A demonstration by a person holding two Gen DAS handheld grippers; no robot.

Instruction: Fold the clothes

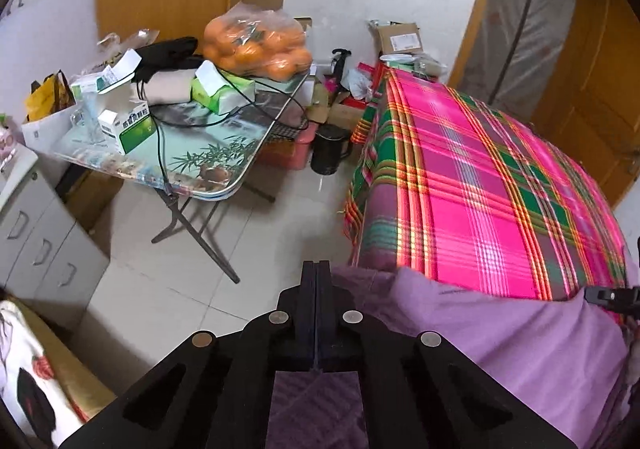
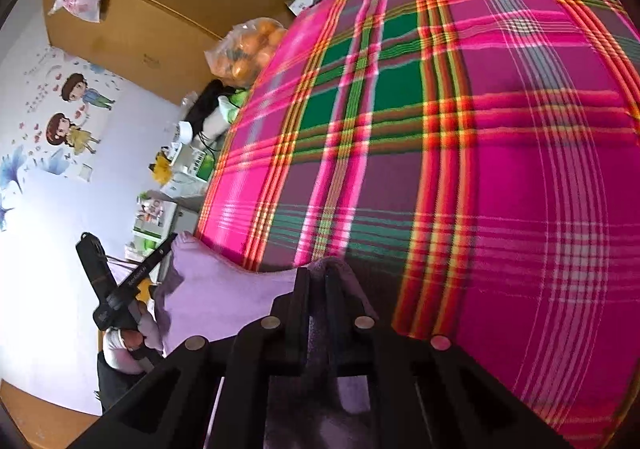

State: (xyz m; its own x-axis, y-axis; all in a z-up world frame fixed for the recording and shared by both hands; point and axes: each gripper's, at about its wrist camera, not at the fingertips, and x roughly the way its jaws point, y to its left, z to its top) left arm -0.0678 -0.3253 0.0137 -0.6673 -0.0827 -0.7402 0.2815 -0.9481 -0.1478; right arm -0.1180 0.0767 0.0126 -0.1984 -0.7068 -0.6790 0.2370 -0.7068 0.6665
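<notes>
A light purple garment lies spread over the near edge of a bed covered with a pink and green plaid sheet. My left gripper is shut at the garment's left corner, fingers pressed together. In the right wrist view that corner rises to the left gripper's tip and drapes down from it. My right gripper is shut on a bunched fold of the same garment. It also shows at the right edge of the left wrist view. A gloved hand holds the left gripper.
A folding table left of the bed carries boxes, cables and a bag of oranges. A black kettle stands on the tiled floor between table and bed. Grey drawers stand at the left, a wooden door at the right.
</notes>
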